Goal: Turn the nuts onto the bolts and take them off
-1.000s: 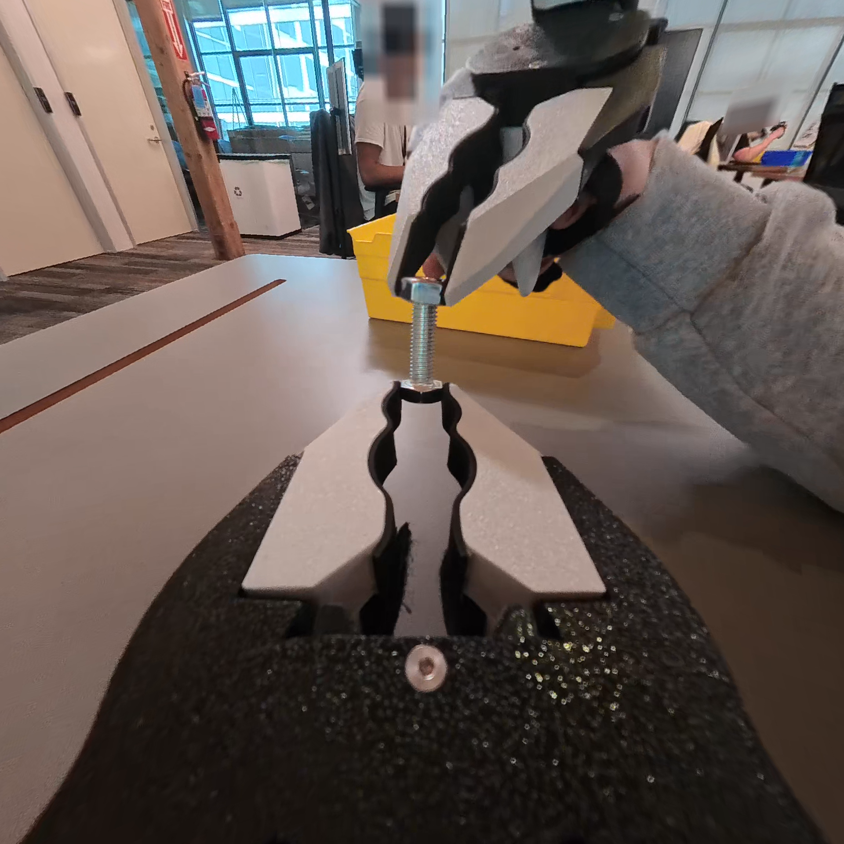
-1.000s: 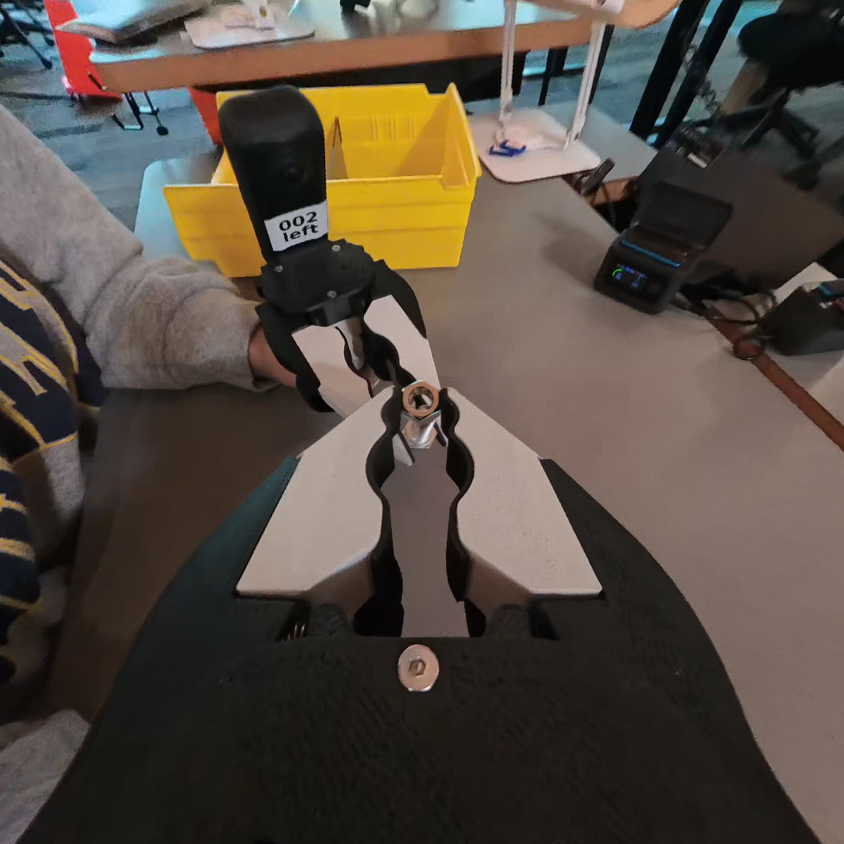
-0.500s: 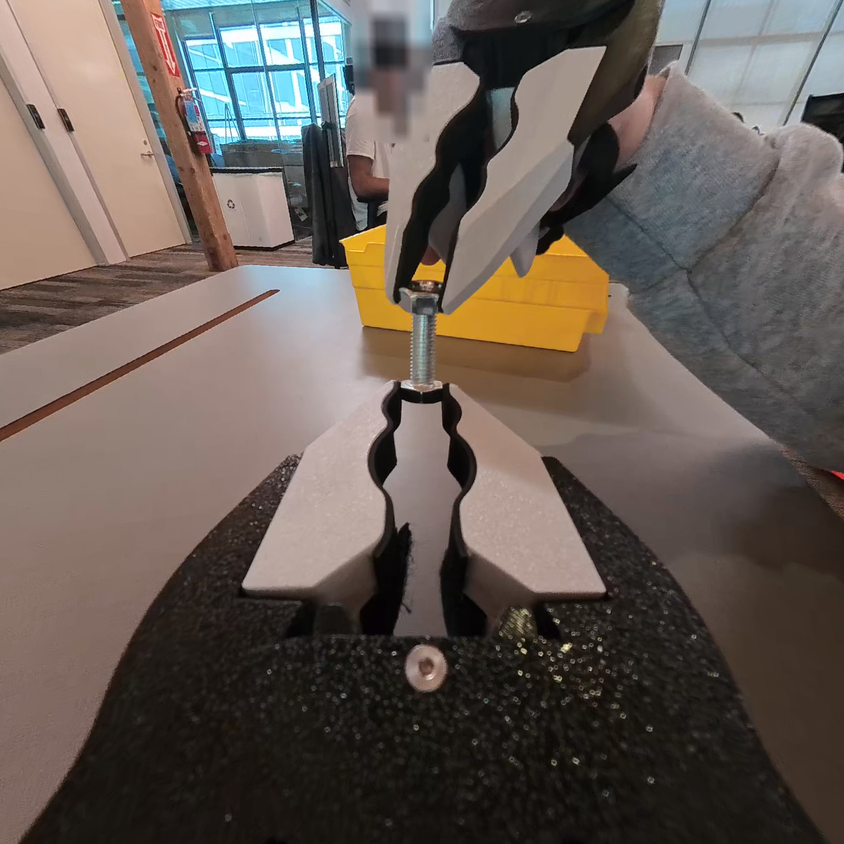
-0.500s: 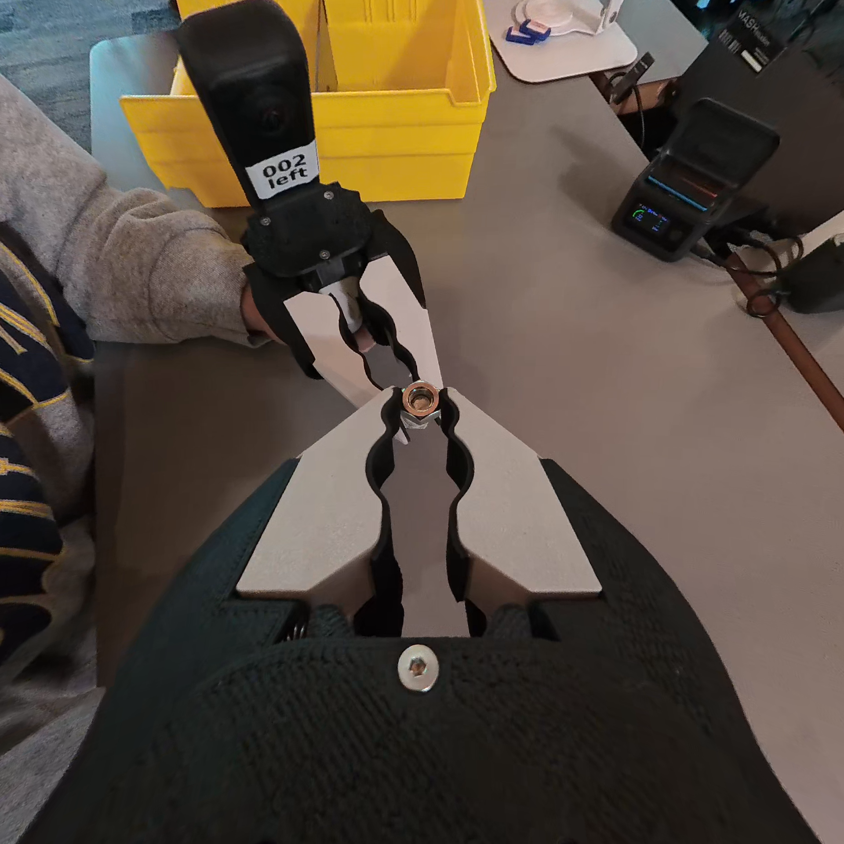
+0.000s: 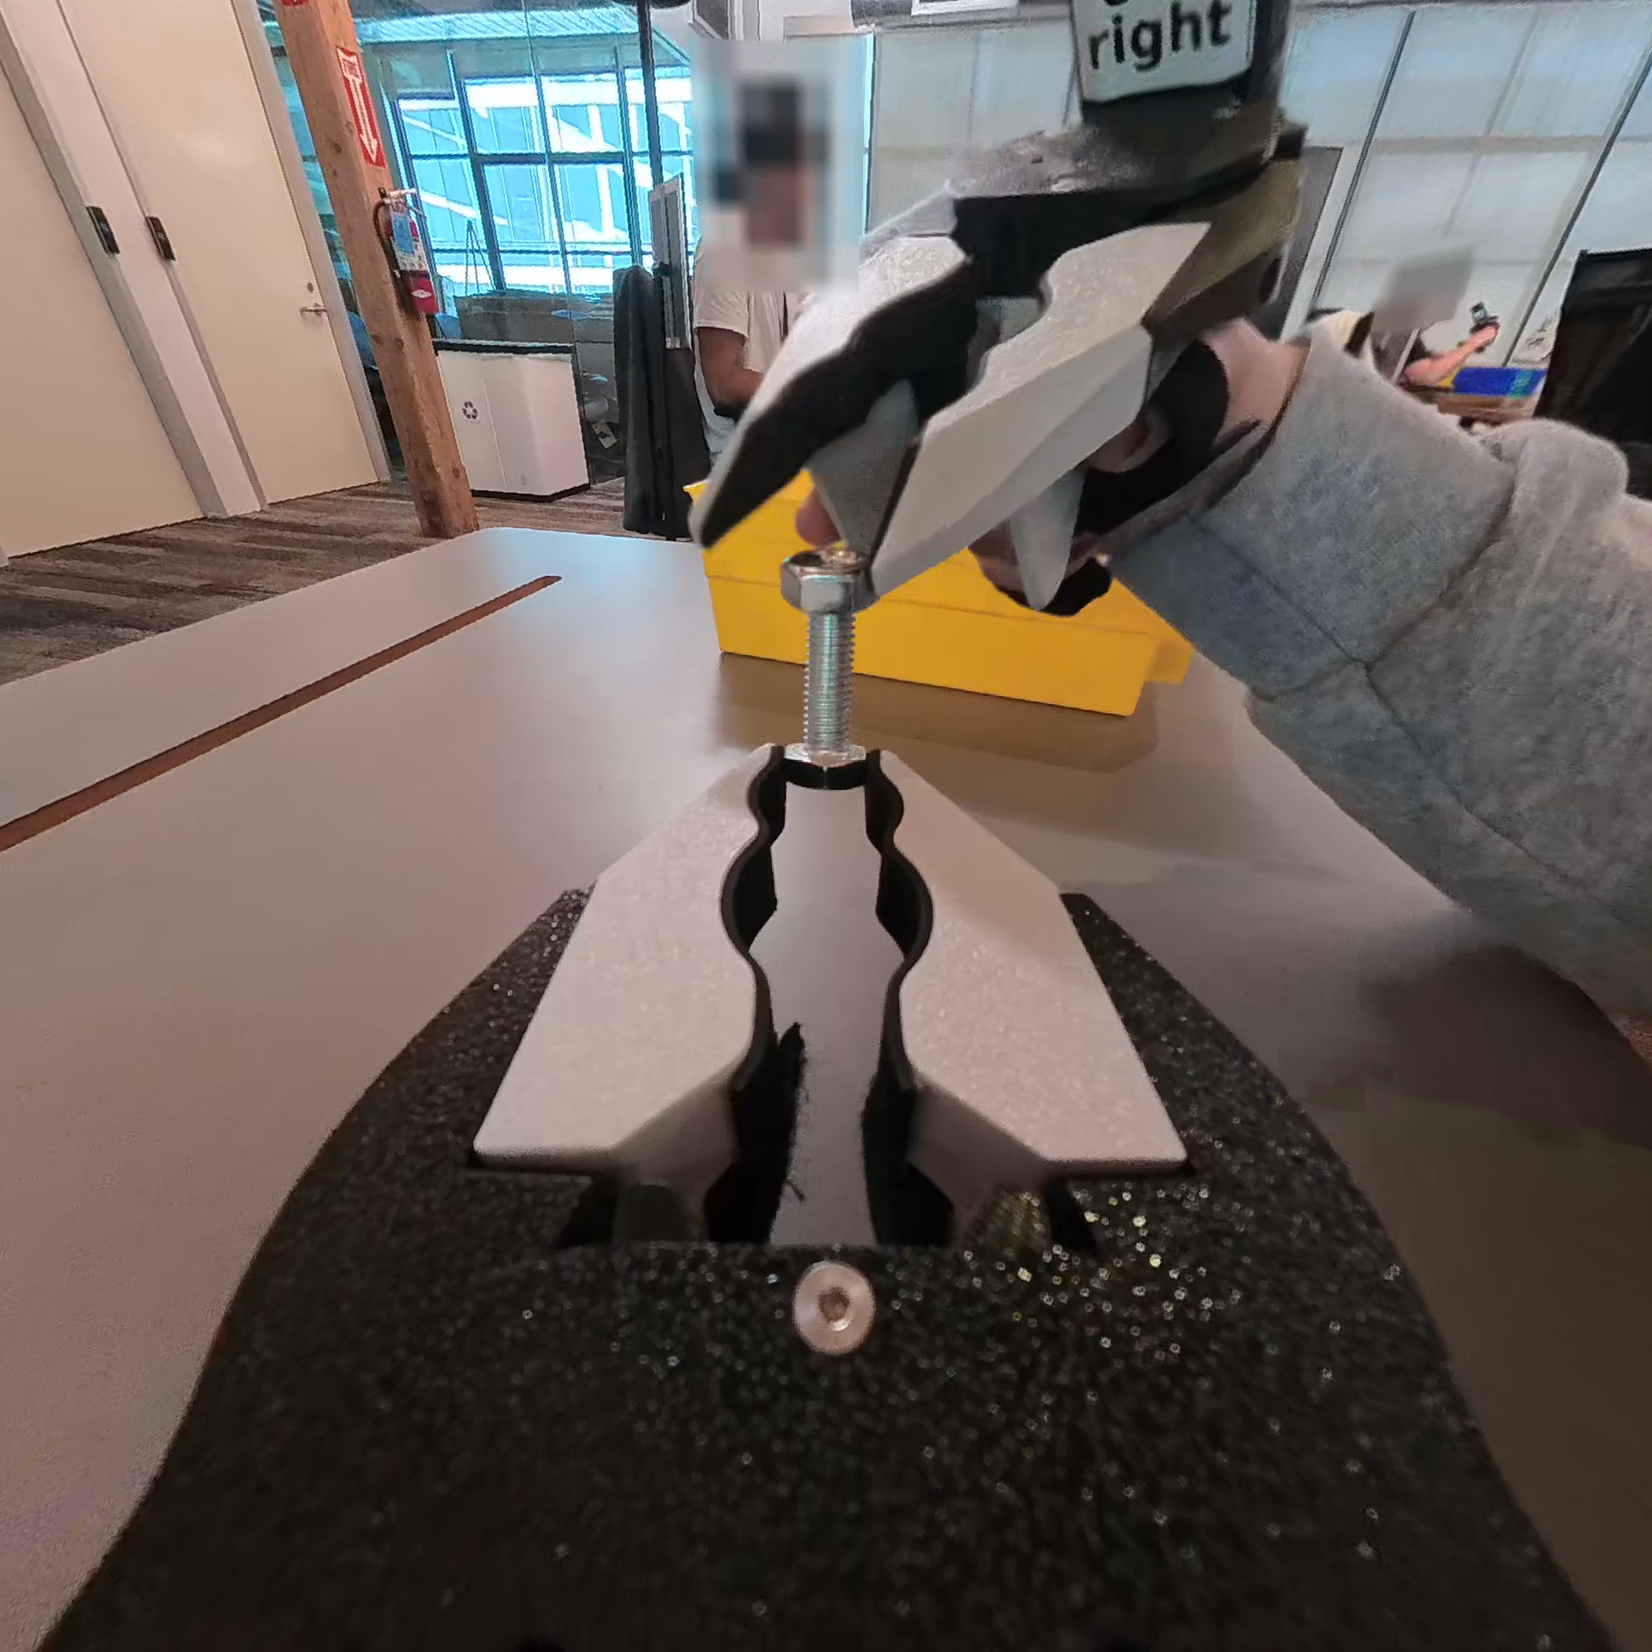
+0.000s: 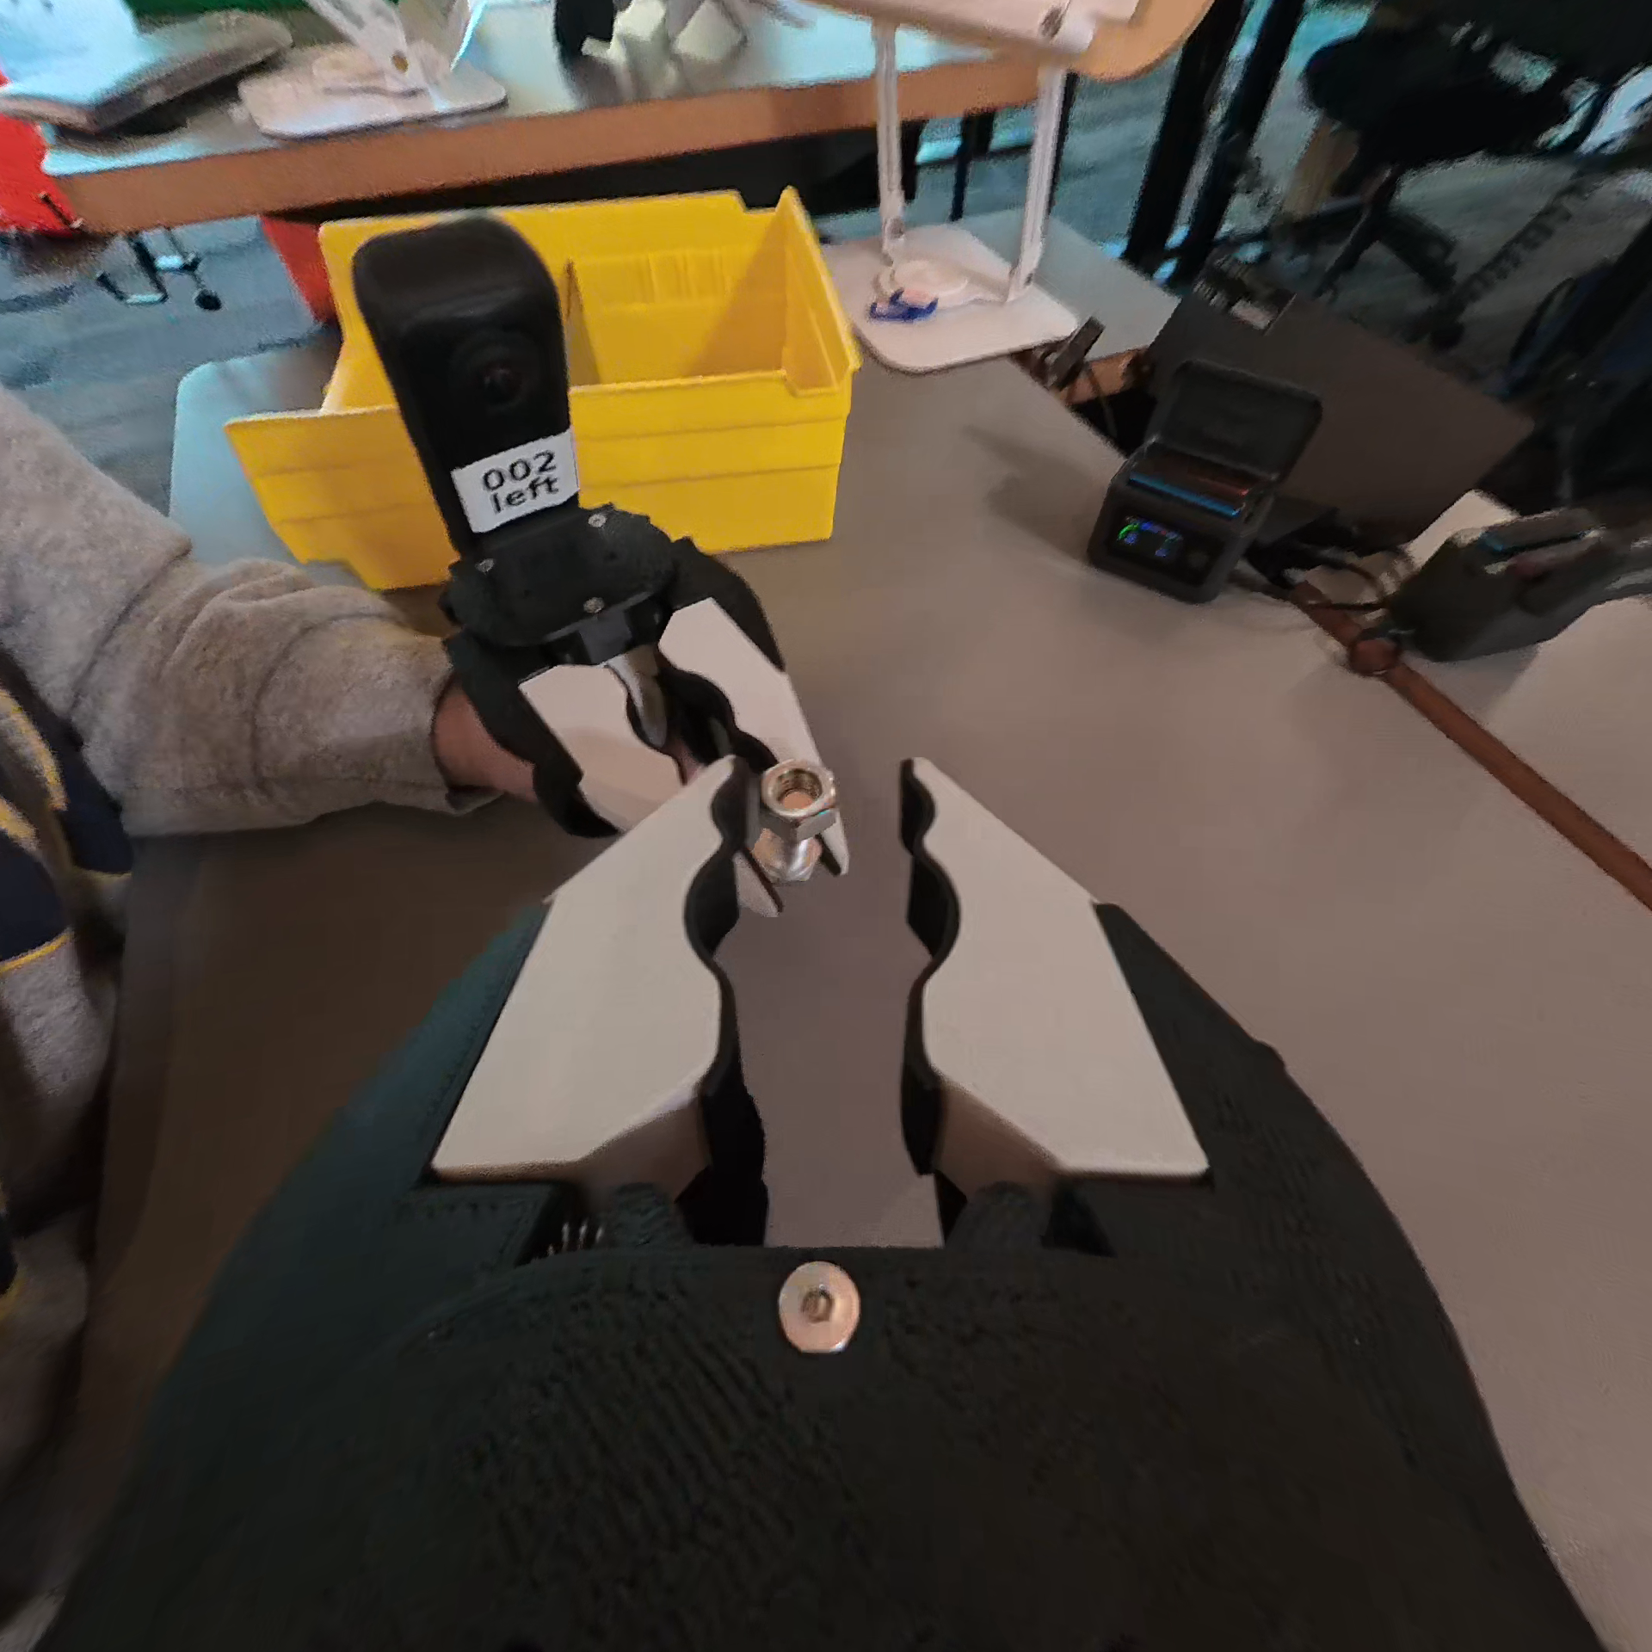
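A silver bolt [image 5: 830, 679] stands upright over the grey table [image 5: 268, 939]. My left gripper [image 5: 824, 771] is shut on its head at the lower end. A silver hex nut [image 5: 821, 581] sits on the bolt's top end. My right gripper [image 5: 796, 554] comes down from above with its jaws apart on either side of the nut. In the right wrist view my right gripper [image 6: 818, 778] is open, and the nut [image 6: 796, 791] lies between the tips, close to the left finger. Beyond it, the left gripper [image 6: 787, 858] holds the bolt.
A yellow bin [image 6: 697, 420] stands on the table behind the grippers and also shows in the left wrist view [image 5: 939, 626]. A small black device [image 6: 1189, 501], cables and a dark box [image 6: 1511, 581] are at the right. A person [image 5: 742, 358] stands far back. The gap from one gripper's tips to the other's is roughly 4 centimeters.
My right gripper was shut on the nut; its jaws have now opened and let the nut go. The left gripper still holds the bolt.
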A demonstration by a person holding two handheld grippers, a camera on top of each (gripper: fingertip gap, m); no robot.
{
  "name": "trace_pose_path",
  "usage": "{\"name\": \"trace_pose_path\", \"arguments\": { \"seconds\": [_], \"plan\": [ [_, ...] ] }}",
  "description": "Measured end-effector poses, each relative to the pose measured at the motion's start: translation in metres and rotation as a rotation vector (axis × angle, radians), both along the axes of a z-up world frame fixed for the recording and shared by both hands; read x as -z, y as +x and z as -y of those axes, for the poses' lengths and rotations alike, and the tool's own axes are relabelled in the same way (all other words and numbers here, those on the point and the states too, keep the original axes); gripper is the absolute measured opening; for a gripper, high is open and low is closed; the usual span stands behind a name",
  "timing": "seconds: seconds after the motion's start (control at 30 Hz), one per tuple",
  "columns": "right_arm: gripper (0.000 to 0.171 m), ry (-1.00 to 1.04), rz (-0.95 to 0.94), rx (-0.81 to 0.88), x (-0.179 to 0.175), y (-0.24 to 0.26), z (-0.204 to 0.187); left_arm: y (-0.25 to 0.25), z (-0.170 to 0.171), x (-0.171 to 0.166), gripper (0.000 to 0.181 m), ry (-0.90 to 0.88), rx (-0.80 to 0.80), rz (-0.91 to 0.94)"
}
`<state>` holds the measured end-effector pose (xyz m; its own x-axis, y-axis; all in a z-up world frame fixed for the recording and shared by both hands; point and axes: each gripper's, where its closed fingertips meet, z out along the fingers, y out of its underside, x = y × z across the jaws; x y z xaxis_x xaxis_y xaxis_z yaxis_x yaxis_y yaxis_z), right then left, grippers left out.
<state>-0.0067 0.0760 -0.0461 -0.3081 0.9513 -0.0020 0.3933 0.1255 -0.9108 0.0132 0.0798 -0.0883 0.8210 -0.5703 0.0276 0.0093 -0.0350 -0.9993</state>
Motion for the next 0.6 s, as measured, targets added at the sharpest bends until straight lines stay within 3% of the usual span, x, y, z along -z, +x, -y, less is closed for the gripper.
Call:
{"name": "trace_pose_path", "arguments": {
  "seconds": [0.1,0.2,0.43,0.6],
  "plan": [
    [0.045,0.008,-0.181,0.047,-0.012,-0.002,-0.003,-0.002,-0.001,0.001,0.015,-0.011,-0.014,0.004],
    [0.043,0.055,-0.327,0.105,-0.007,-0.002,-0.004,-0.007,-0.003,0.002,0.015,-0.024,-0.036,0.017],
    [0.042,-0.041,-0.396,0.082,0.004,-0.004,0.007,0.0,0.0,0.005,0.015,-0.047,0.03,0.009],
    [0.03,-0.133,-0.416,0.063,-0.001,0.0,0.008,0.002,0.0,0.006,0.015,-0.048,0.041,0.003]
  ]
}}
